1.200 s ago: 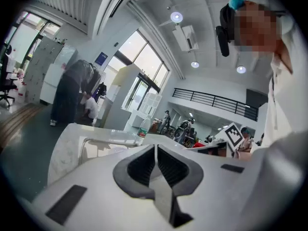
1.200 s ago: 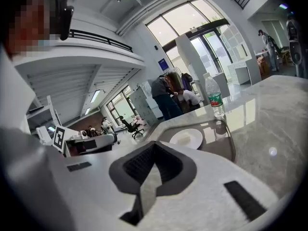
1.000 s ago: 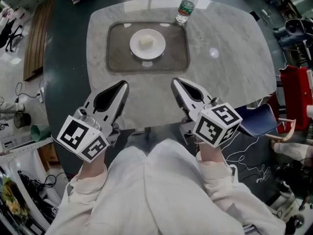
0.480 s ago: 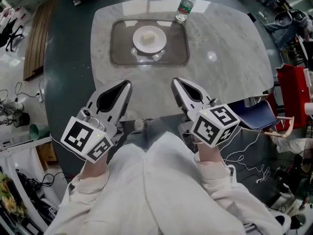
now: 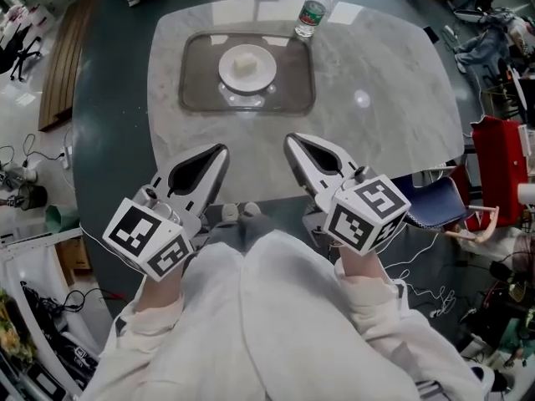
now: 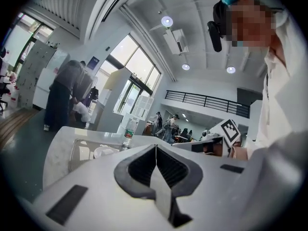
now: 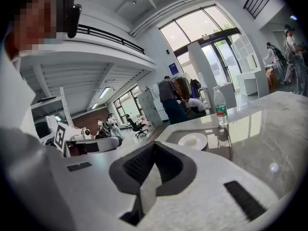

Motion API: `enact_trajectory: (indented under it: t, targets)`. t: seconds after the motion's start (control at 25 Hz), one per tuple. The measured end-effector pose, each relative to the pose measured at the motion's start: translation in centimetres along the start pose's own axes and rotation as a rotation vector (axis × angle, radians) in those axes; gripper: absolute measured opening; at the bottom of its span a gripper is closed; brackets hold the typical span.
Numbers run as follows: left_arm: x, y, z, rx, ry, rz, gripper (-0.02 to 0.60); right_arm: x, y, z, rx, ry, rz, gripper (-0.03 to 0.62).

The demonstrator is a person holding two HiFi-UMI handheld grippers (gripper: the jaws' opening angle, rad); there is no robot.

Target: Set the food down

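A pale lump of food [image 5: 245, 61] lies on a white plate [image 5: 247, 68] that stands on a clear tray [image 5: 196, 94] at the far side of the marble table [image 5: 393, 90]. The plate [image 7: 192, 140] and tray also show small in the right gripper view, and the plate [image 6: 102, 151] shows in the left gripper view. My left gripper [image 5: 219, 153] hovers over the table's near edge, shut and holding nothing. Beside it my right gripper [image 5: 290, 141] is shut and holds nothing too. Both are well short of the tray.
A plastic water bottle [image 5: 309, 11] stands behind the tray's far right corner. The person's white-clad legs fill the foreground under the grippers. A red object [image 5: 501, 153] and cables lie on the floor to the right; people stand in the hall beyond.
Both grippers stay near the table's front edge with hardly any shift. The view drifted a little, so the tray and plate sit slightly further left and higher in the frame.
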State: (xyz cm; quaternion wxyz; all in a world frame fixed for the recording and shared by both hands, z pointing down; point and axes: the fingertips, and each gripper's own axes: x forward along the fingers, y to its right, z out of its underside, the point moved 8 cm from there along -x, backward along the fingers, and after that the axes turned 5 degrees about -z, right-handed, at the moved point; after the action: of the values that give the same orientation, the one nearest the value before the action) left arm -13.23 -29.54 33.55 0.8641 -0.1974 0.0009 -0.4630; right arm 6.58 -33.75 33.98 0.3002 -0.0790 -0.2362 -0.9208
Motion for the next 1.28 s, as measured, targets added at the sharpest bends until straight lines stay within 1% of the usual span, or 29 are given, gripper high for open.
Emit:
enact_trajectory:
  t: [0.2,0.48,0.64,0.84,1.0,1.28]
  targets:
    - [1.4,1.6,0.0,-0.003,-0.036,0.026,0.017,-0.1,-0.1,-0.7,-0.028,-0.025,-0.085,0.002]
    - [2.6,2.0,0.2,-0.002,-0.068,0.054,0.018,0.1,0.0,-1.0,-0.036,-0.034,-0.139,0.002]
    - [3.1,1.8,0.2,-0.006,-0.074,0.053,0.018,0.8,0.1,-0.7,-0.021,-0.032,-0.151,0.002]
    - [3.3,1.3,0.5,-0.033,-0.083,0.047,0.018,1.8,-0.2,-0.3,-0.018,-0.049,-0.169,0.002]
    - [3.3,1.2,0.4,-0.036,-0.087,0.047,0.018,1.8,-0.2,-0.6,-0.013,-0.025,-0.186,0.002]
    - [3.4,1.2,1.2,-0.050,-0.104,0.061,0.018,2.0,-0.6,0.2,-0.010,-0.034,-0.163,0.002]
